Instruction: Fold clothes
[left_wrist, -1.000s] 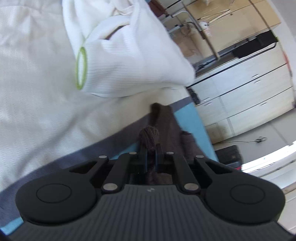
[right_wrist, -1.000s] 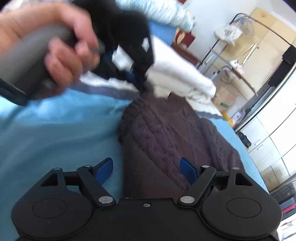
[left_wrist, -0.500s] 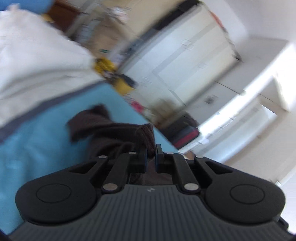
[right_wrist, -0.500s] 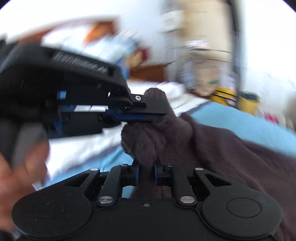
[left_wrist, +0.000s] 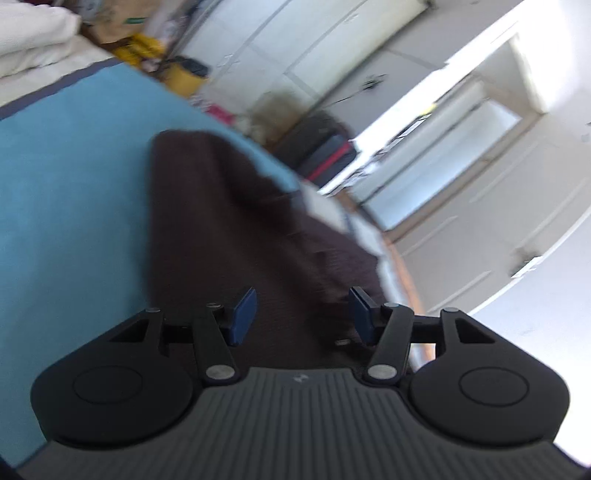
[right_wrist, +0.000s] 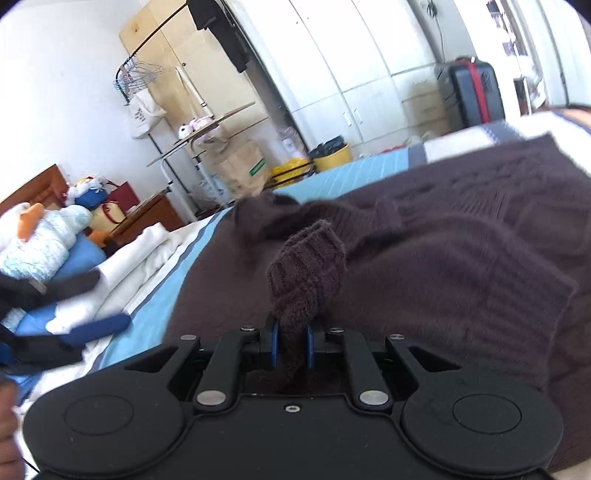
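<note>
A dark brown knitted sweater (right_wrist: 443, 258) lies spread on the blue bedsheet (left_wrist: 66, 192). My right gripper (right_wrist: 291, 347) is shut on a ribbed fold of that sweater (right_wrist: 306, 273), which stands up bunched between its blue pads. In the left wrist view my left gripper (left_wrist: 302, 314) hovers over the sweater (left_wrist: 229, 221). Its jaws are opening, the blue pads (left_wrist: 242, 315) stand apart and press on nothing. The right wrist view shows the left gripper (right_wrist: 85, 302) blurred at the left edge, beside the sweater.
White folded bedding (right_wrist: 147, 247) lies along the sheet's far side, with a plush toy (right_wrist: 40, 240) behind it. Past the bed are a yellow bucket (right_wrist: 332, 157), a rack with bags (right_wrist: 207, 129), white wardrobes (right_wrist: 351, 66) and a dark suitcase (right_wrist: 469, 92). A hand (right_wrist: 5, 424) shows at bottom left.
The left gripper let go of the sweater fold and opened. The right gripper went from open to shut on the fold, which it still holds. Both views swung and rolled across the bed.
</note>
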